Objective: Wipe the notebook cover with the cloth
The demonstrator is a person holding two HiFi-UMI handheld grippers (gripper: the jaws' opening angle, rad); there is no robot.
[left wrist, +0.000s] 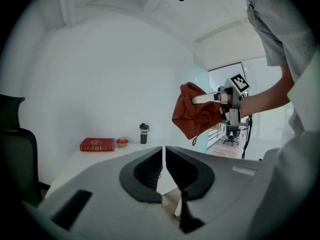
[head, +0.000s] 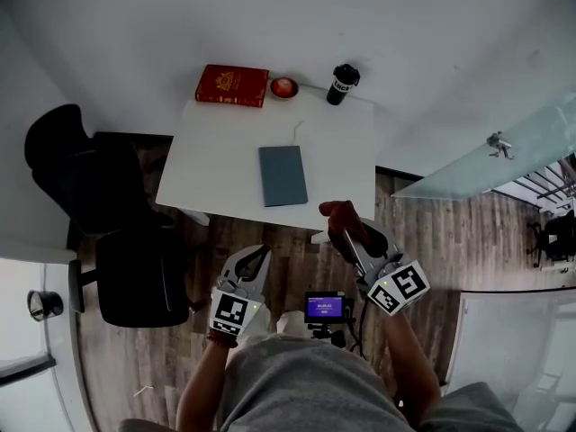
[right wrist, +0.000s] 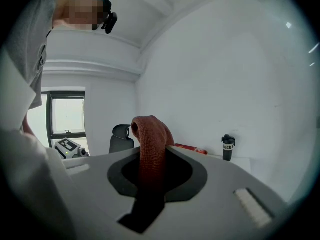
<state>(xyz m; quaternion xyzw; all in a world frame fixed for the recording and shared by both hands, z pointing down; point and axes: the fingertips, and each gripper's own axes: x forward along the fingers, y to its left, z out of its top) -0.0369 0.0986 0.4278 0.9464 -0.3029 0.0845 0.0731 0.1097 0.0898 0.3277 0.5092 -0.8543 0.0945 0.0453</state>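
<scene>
Right hand-held gripper (head: 349,237) grips cloth (head: 338,212); left hand-held gripper (head: 259,257) barely parted; bottle (head: 342,84) behind notebook (head: 283,175).

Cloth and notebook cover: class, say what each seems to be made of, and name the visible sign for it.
Cloth: a rust-red textile, matt, probably knitted or terry-like. A fine ribbed texture shows, and it folds and drapes softly.
Notebook: the grey-blue cover looks flat, stiff and matt, perhaps card or faux leather; it is too small to tell which.
</scene>
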